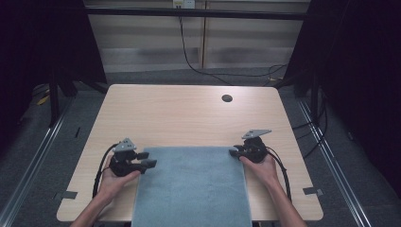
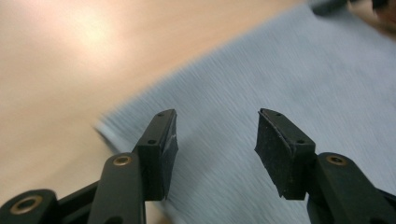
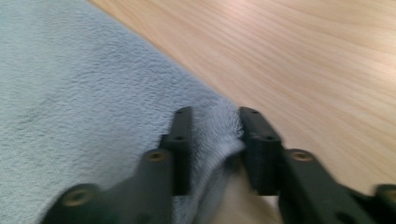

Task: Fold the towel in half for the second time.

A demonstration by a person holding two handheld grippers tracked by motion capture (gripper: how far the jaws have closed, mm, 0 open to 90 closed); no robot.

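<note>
A grey-blue towel (image 1: 191, 184) lies flat on the near half of the wooden table (image 1: 189, 113) and hangs over its front edge. At the towel's far left corner, my left gripper (image 1: 149, 163) is open. In the left gripper view its jaws (image 2: 215, 149) stand wide apart above the towel (image 2: 289, 74), with nothing between them. My right gripper (image 1: 233, 152) is at the far right corner. In the right gripper view it (image 3: 215, 135) is shut on a bunched fold of the towel's edge (image 3: 93, 116).
A dark cable hole (image 1: 227, 98) sits in the far right of the table. Tape marks (image 1: 69, 194) lie near both front corners. Cables (image 1: 189, 56) run over the floor beyond the table, with dark curtains at both sides.
</note>
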